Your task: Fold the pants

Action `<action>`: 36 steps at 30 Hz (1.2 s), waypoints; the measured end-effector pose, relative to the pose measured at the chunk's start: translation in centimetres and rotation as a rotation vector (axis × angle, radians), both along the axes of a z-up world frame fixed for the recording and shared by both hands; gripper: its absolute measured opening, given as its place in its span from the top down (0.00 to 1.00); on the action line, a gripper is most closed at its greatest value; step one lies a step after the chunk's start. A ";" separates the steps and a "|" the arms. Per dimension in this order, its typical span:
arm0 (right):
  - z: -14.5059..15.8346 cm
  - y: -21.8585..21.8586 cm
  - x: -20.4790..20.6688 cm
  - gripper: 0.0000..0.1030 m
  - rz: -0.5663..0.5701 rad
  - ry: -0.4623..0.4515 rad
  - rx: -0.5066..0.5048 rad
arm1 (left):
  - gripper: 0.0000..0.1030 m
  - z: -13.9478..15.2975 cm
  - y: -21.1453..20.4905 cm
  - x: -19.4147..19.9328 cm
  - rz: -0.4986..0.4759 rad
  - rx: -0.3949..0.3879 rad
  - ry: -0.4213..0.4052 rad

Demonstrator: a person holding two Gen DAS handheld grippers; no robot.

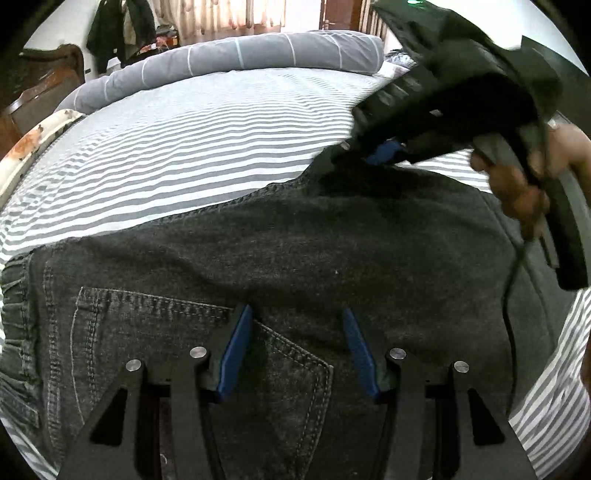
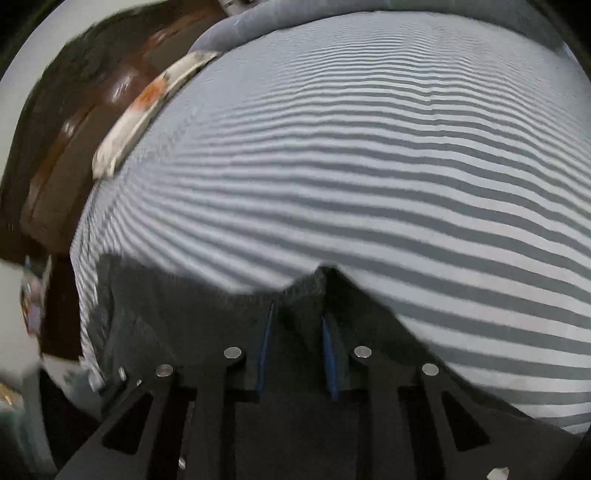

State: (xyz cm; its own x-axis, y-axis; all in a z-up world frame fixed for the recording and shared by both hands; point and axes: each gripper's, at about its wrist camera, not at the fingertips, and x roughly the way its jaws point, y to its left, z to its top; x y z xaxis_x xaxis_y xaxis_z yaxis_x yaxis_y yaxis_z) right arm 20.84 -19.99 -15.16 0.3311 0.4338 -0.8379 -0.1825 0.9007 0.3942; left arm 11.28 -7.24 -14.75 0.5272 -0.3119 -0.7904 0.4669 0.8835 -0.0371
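Note:
Dark grey denim pants (image 1: 295, 240) lie flat on a striped bed sheet (image 1: 184, 147), waistband at the left, a back pocket (image 1: 184, 350) facing up. My left gripper (image 1: 295, 314) stands open just above that pocket, blue pads wide apart, nothing pinched. My right gripper (image 1: 369, 155), held by a person's hand (image 1: 517, 184), sits at the far edge of the pants, where the cloth tents up. In the right wrist view, a ridge of the pants (image 2: 184, 306) stands between the narrow-set pads of the right gripper (image 2: 298, 314), which is shut on it.
Grey-and-white sheet (image 2: 369, 147) stretches far beyond the pants. A rolled grey duvet (image 1: 258, 51) lies along the far side. A floral mattress edge (image 2: 147, 99) and dark wooden furniture (image 2: 74, 147) border the left. Clothes (image 1: 118, 29) hang on the back wall.

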 end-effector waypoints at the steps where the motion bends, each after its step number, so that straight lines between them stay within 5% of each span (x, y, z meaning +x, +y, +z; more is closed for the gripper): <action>1: 0.2 -0.1 0.4 0.88 -0.021 -0.012 0.027 | 0.48 0.1 -0.1 -0.1 -0.007 0.005 -0.001; 8: 2.2 0.3 0.6 0.94 0.000 -0.123 -0.036 | 0.48 2.3 1.9 -1.7 -0.001 0.031 -0.006; 17: -1.0 -0.1 2.3 0.95 -0.073 -0.062 -0.063 | 0.48 0.6 5.3 -1.1 0.067 0.035 0.053; 20: 0.0 -1.1 1.3 0.80 -0.131 -0.044 -0.034 | 0.48 0.5 4.9 -1.4 0.067 0.060 0.033; 22: 1.6 -1.8 -0.8 0.67 -0.182 -0.092 -0.013 | 0.48 0.7 4.8 -1.6 0.072 0.062 0.031; 27: 3.6 -3.4 -7.6 0.67 -0.238 -0.149 0.024 | 0.48 1.1 4.5 -2.7 0.085 0.071 0.034; 36: -0.8 -13.1 -19.3 0.69 -0.478 -0.022 -0.005 | 0.48 1.6 3.5 -4.4 0.123 0.148 0.041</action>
State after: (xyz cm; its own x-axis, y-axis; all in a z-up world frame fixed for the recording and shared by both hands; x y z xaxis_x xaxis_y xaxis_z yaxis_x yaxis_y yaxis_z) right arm 1.53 -33.08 -15.97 0.5103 0.2248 -0.8301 0.2447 0.8873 0.3908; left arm 6.84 -3.75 -13.10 0.5203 -0.1261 -0.8446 0.3557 0.9312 0.0801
